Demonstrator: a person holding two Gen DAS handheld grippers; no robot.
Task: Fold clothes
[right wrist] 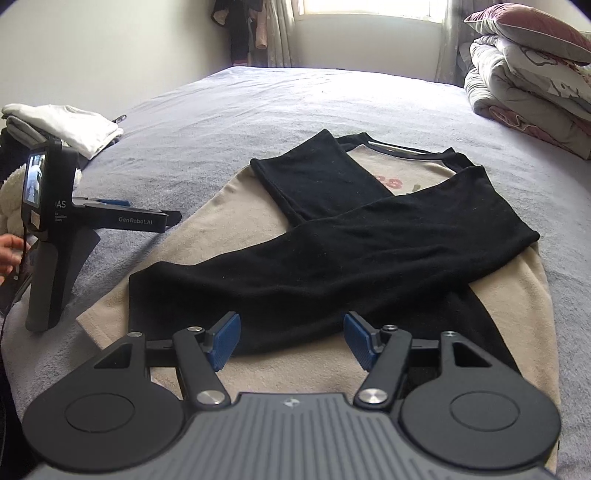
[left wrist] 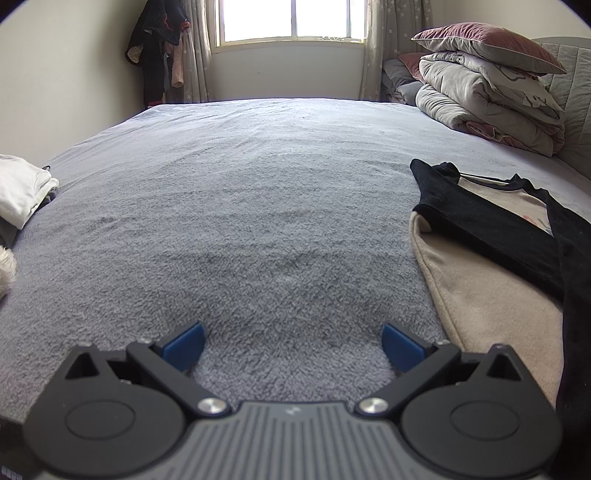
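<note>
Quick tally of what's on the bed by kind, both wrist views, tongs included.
Beige shirt with black sleeves: 1
Folded white garment: 1
Folded quilt stack: 1
Maroon pillow: 1
Tongs: 2, left tongs and right tongs, both open
Total: 6

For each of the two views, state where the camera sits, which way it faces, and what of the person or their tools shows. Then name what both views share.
Left wrist: on the left gripper, facing across the grey bed to the window; its open blue fingers show.
Right wrist: on the right gripper, facing the beige shirt with black sleeves; open fingers, left gripper and a hand show.
Shared: bed, shirt, folded bedding, white clothes.
</note>
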